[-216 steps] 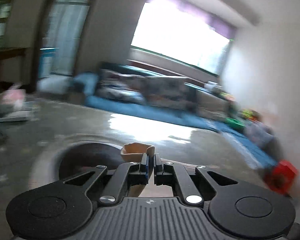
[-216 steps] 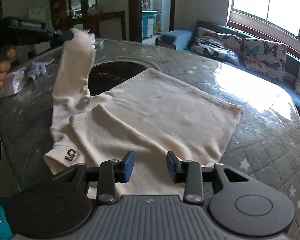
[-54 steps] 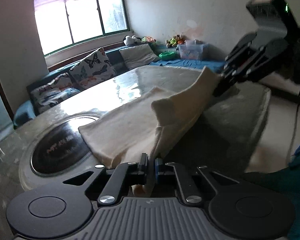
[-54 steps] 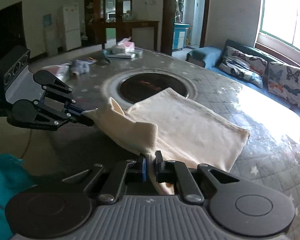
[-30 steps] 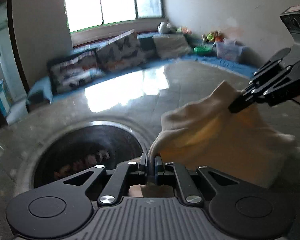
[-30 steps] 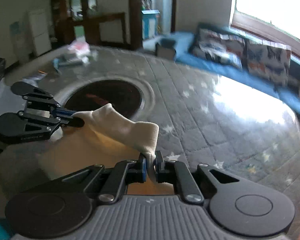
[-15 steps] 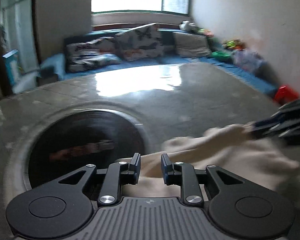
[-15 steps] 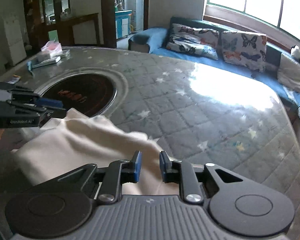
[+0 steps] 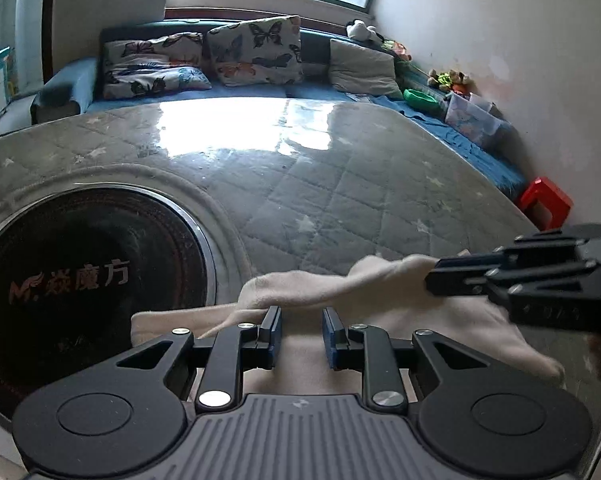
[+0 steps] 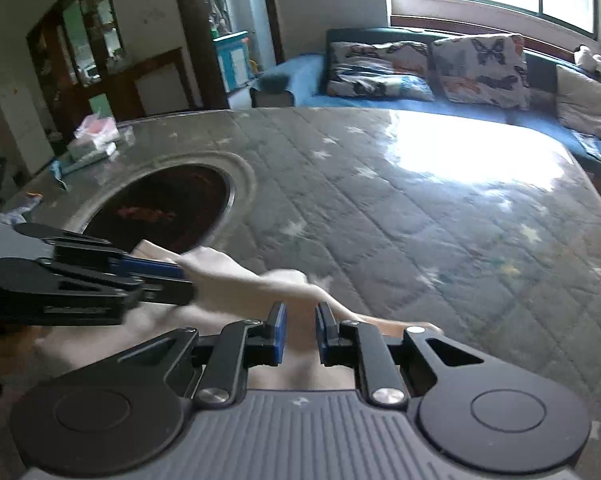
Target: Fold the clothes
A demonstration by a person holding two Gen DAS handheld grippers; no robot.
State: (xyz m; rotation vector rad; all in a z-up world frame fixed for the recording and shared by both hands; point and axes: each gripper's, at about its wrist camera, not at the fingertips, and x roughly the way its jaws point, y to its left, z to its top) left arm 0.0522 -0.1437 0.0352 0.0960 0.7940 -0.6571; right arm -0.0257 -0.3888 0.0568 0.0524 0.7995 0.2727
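The cream garment (image 9: 380, 312) lies folded in a bunched heap on the quilted grey worktop (image 9: 340, 184), just beside the round dark hob inset (image 9: 80, 280). The left gripper (image 9: 300, 330) hangs over its near edge with jaws parted, gripping nothing. The right gripper (image 10: 300, 334) is likewise parted and empty above the cloth.

cream garment (image 9: 320, 292), grey star-quilted table (image 9: 340, 184), butterfly-print cushions (image 9: 256, 50)

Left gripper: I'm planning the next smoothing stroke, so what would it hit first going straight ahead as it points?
Probably the raised fold of the cream fabric garment, just past the open left gripper; beyond lies the grey quilted table cover. Depth is uncertain.
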